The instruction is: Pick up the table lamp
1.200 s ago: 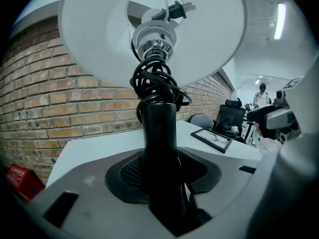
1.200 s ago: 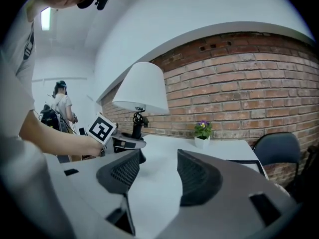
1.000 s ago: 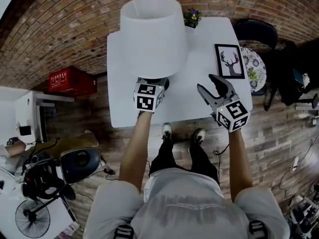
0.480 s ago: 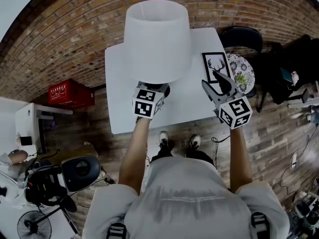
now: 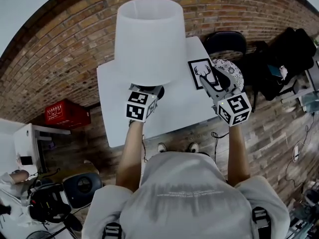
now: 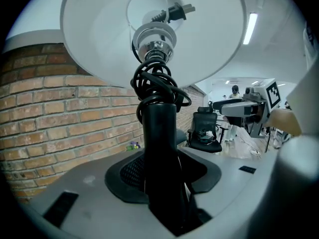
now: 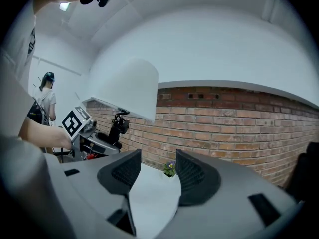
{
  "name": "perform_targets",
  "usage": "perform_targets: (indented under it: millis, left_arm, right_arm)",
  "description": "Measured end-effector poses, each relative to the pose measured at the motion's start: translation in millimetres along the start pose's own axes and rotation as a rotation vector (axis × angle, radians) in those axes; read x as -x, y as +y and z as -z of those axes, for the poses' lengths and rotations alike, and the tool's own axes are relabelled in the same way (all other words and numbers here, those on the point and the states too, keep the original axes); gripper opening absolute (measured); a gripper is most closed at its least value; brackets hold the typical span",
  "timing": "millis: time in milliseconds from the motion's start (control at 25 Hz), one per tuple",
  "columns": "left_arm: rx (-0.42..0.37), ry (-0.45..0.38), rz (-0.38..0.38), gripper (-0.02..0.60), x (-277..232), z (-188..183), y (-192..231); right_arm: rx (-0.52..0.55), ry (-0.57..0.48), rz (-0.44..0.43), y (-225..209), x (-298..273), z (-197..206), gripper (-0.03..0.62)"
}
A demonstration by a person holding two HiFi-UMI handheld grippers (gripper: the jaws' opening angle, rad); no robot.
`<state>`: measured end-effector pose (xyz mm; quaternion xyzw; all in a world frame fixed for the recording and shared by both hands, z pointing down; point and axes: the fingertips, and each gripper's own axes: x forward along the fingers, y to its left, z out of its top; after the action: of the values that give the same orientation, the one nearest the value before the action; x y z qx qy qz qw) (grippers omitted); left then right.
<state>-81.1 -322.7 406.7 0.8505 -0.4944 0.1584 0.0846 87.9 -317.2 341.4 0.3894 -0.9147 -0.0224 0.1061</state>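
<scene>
An office-like workroom: brick wall (image 5: 60, 49), office chair (image 5: 225, 40), white table (image 5: 114, 113).

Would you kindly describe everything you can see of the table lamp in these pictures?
The table lamp has a large white tapered shade, matte and fabric-like, over a black stem. A black cord is coiled round the stem below the chromed socket, its plug tucked up inside the shade. It stands roughly upright. The left gripper is closed on the stem, and nothing else touches it; it seems held above the white table.
</scene>
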Motion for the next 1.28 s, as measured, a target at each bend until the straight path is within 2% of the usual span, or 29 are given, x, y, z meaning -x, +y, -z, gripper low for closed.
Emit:
perform_targets:
  millis: [240,520,720,840,1040,1280]
  left_arm:
    - [-0.046,-0.050,0.005,0.170,3,-28,0]
    - [-0.089,-0.043,0.037,0.169,2,-37,-6]
    - [-0.053,-0.050,0.051,0.170,1,-34,-6]
    - [-0.025,-0.048,0.044,0.169,1,-30,-3]
    - [-0.042,-0.012,0.016,0.169,3,-20,4]
    - [-0.024,-0.017,0.016,0.169,6,-17,2]
  right_arm:
    - [0.002,-0.038,0.016,-10,4,-19,0.221]
    - [-0.007,-0.043,0.021,-10,0,-22,0.221]
    - [-0.034,-0.046,0.012,-9,-5,-20,0.221]
    - [-0.006,-0.016,0.012,-8,-6,-15,0.179]
    - [0.026,0.007,0.040,-11,-4,-8,0.064]
    - [0.037,0.016,0.059,-13,-2,-6,0.040]
